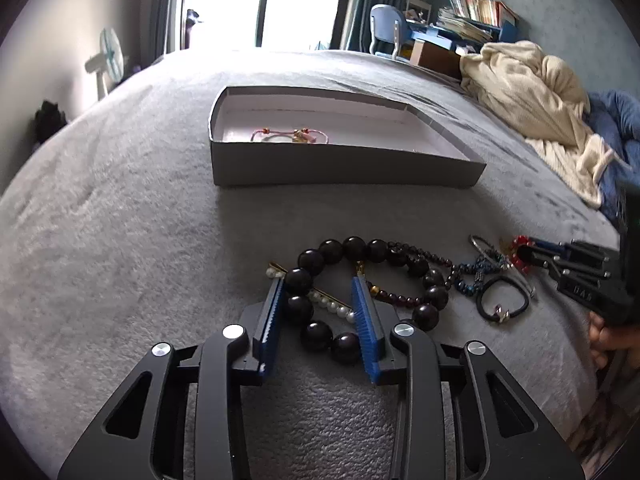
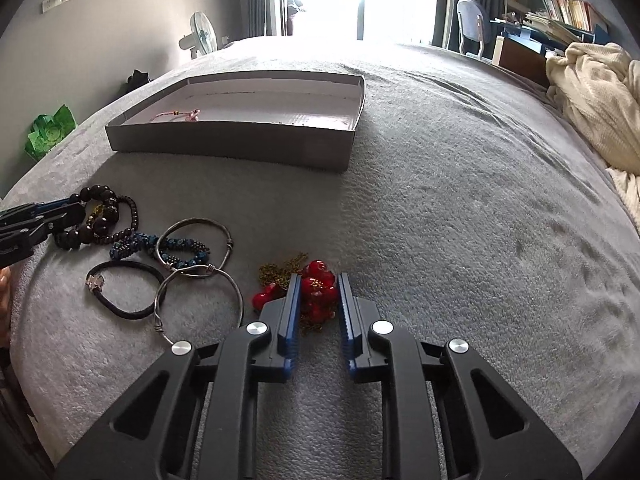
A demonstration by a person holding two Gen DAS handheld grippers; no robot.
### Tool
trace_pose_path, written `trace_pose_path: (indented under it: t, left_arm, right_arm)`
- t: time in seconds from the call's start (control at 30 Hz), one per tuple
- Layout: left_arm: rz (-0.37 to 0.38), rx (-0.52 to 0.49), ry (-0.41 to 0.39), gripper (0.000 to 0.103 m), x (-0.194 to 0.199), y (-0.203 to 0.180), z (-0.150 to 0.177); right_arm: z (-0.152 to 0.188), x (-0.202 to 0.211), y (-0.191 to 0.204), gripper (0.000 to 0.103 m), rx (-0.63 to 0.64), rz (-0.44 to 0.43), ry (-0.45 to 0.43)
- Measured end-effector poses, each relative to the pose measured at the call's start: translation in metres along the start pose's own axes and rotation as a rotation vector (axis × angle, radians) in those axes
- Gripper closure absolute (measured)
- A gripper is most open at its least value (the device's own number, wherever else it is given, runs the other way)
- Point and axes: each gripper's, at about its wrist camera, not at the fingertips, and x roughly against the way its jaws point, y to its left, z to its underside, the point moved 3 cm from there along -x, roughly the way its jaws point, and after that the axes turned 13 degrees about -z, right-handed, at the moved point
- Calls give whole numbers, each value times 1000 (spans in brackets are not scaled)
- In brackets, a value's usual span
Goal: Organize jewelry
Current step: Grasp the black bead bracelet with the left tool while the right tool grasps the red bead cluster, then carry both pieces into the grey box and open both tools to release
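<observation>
1. The bed (image 1: 120,240) fills both views, covered in a grey, short-pile fleece with soft creases; a rumpled cream blanket (image 1: 528,96) lies at its 2 o'clock edge in the left view.
2. The room behind: a blown-out bright window (image 1: 264,0) at 12 o'clock, dark curtains beside it, a pale blue chair (image 1: 384,28) and a cluttered desk with books (image 1: 476,12) at 1 o'clock, a standing fan (image 1: 108,56) at 10 o'clock.
3. A shallow rectangular cardboard box (image 1: 344,168), grey outside and white inside, sits open at 12 o'clock from the left claw. A thin pink cord bracelet (image 1: 288,136) lies inside, partly hidden by the near wall.
4. The left claw (image 1: 320,280), black arms with ribbed blue pads, stands at a middling width around part of a bracelet of big, glossy dark round beads (image 1: 332,252); whether the pads press on the beads I cannot tell. A pearl clip (image 1: 332,304) lies between the jaws.
5. The right claw (image 2: 319,280) is narrow, its pads closed against a cluster of shiny red beads (image 2: 318,286) on a tangled brass-coloured chain (image 2: 280,272).
6. At 10 o'clock from the right claw lie two thin wire bangles (image 2: 200,292), overlapping, the near one cut off by the claw arm.
7. A black elastic hair tie (image 2: 124,292) with a small metal charm lies at 9 o'clock of them.
8. A knobbly blue beaded bracelet (image 2: 136,244) passes under the far bangle, beside a strand of small dark beads (image 2: 128,220).
9. A hand (image 1: 612,340) shows only at the left view's 3 o'clock edge.
</observation>
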Motion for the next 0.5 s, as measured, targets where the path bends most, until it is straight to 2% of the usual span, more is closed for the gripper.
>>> trace_pose_path:
  t: [0.03,0.07,0.17,0.5]
  left_arm:
    - [7,15,6,74,0,2,-1]
    - [10,26,9,82,0,4,-2]
    - [42,43,-8,88,8,6,-4]
    - [114,-23,-130,88,55,-19,-30]
  right_arm:
    - [0,1,0,86,0,-1,-5]
    - [0,2,0,86,1,-1,-11]
    - [-1,6,2,87,6,-3,-34]
    - [-9,23,-4,87,-44,-51,-113]
